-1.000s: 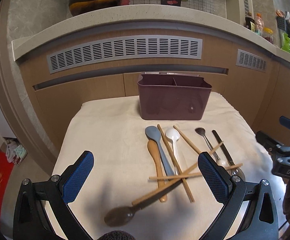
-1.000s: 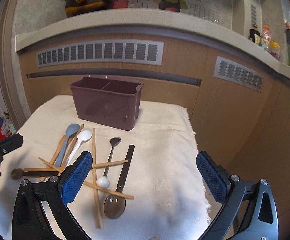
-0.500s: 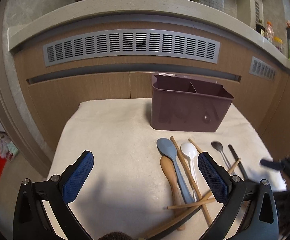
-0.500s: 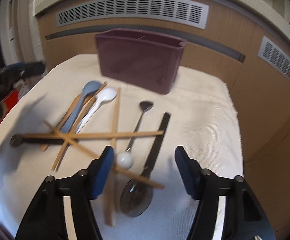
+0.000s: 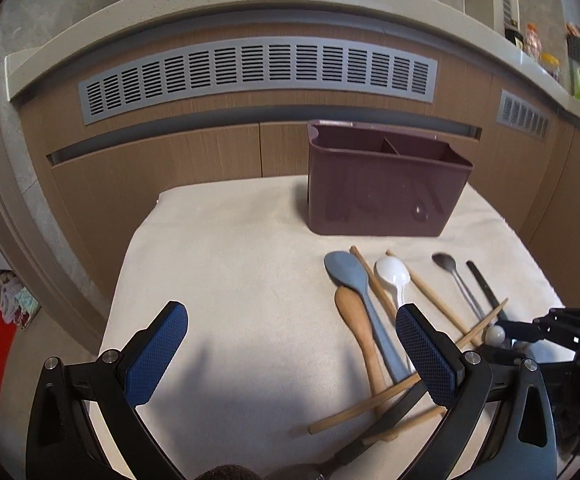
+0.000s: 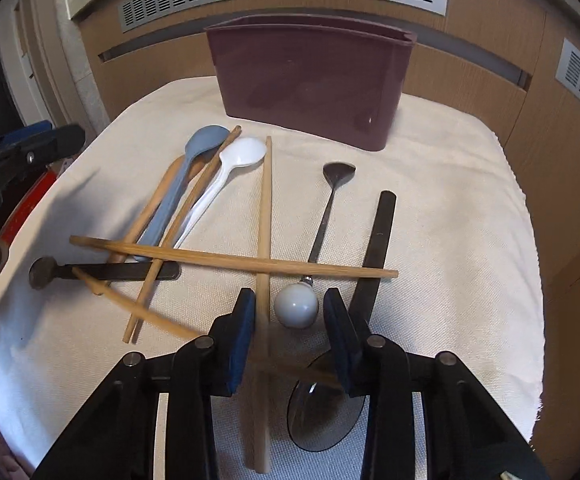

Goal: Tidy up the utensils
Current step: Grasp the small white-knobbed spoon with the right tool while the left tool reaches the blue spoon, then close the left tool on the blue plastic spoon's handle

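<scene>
A maroon utensil holder [image 6: 310,80] stands at the back of the cloth-covered table; it also shows in the left wrist view [image 5: 382,188]. Spoons and several wooden chopsticks lie scattered in front of it. My right gripper [image 6: 290,308] is low over the pile, jaws partly closed around the white ball end [image 6: 296,306] of a thin dark spoon [image 6: 330,196] and a chopstick [image 6: 264,240], not clamped. My left gripper [image 5: 290,344] is wide open and empty above the cloth, left of a blue spoon [image 5: 354,292], a wooden spoon [image 5: 360,336] and a white spoon [image 5: 394,280].
A black-handled ladle [image 6: 374,248] lies right of the thin spoon. Another dark spoon [image 6: 102,272] lies at the left under crossed chopsticks. The cloth [image 5: 230,272] drops off at the table edges. Wooden cabinet fronts with grey vents [image 5: 258,72] stand behind.
My right gripper has dropped down and forward onto the pile and narrowed its jaws around the white ball end. My left gripper has shifted left and closer, still open.
</scene>
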### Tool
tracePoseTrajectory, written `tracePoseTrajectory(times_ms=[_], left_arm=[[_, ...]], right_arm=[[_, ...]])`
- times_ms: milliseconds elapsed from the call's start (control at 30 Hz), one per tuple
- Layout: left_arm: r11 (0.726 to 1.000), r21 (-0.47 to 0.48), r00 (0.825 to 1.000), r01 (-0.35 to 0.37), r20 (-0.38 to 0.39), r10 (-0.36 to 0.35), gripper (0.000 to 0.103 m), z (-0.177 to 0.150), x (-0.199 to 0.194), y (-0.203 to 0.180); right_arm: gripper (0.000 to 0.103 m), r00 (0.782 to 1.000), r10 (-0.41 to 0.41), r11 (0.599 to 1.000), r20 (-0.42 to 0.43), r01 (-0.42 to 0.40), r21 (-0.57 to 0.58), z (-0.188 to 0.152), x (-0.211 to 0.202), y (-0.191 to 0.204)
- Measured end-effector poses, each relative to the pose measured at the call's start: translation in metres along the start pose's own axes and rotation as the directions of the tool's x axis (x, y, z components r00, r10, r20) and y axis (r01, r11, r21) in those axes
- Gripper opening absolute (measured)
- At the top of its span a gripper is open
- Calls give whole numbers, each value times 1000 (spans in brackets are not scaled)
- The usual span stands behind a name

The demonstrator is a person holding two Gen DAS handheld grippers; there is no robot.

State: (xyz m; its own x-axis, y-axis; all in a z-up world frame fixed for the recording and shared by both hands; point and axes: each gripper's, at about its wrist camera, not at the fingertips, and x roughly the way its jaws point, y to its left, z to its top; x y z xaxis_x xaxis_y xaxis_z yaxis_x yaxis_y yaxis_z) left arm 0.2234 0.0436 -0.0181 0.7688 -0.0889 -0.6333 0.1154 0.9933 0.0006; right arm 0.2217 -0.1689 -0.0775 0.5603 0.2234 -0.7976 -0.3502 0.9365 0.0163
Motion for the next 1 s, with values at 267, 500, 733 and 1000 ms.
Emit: tracePoseTrajectory(times_ms=[267,500,733,1000], left_arm=[[998,15,992,58,-113,-56,103,1,26,-15],[999,2,985,49,-168,-48,97,24,69,-31],[996,-74,935,56,-346,-79,80,47,129,-19],[994,-60,911,89,-398,-106,62,55,155,-33]], right_arm=[[21,990,-70,997,124,74,-32,13,-42,-13],[21,979,-83,997,184,83,6,19,-54,-22],[21,983,-55,998,176,50,34,9,-51,-30],[21,984,-50,998,172,42,45,8,-48,-33]])
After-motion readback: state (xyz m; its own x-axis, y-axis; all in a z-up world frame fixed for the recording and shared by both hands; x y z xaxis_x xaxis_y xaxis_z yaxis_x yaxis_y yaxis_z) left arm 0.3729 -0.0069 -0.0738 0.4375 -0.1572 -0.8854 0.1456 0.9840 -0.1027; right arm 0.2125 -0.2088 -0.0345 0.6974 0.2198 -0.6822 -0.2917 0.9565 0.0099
